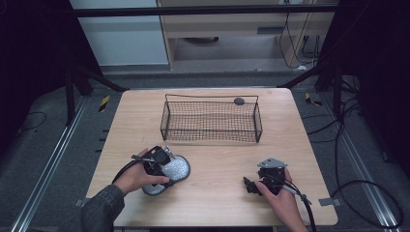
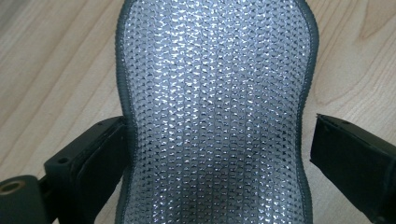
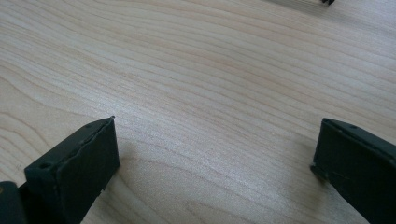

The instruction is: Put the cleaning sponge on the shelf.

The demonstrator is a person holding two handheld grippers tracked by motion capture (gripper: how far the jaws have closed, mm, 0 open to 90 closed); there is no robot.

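Silver mesh pad (image 2: pixel 212 116) lies near-left on table (image 1: pixel 217 159), between left tool's (image 1: pixel 163 166) spread jaws, ungripped. Right tool (image 3: pixel 212 154) released, empty. Risk: off-centre closing could push pad aside.

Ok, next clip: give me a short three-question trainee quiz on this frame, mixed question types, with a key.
1. True or false: the wire basket holds the silver mesh scrubber.
2. Which gripper has the scrubber between its jaws?
A. left gripper
B. right gripper
C. both
3. Fill in: the right gripper's jaws stand ____ over the bare wooden table.

Key
1. False. The scrubber lies on the table in front of the basket, on the left side.
2. A. One jaw meets the scrubber's edge; a gap shows beside the other.
3. Open, with nothing between them.
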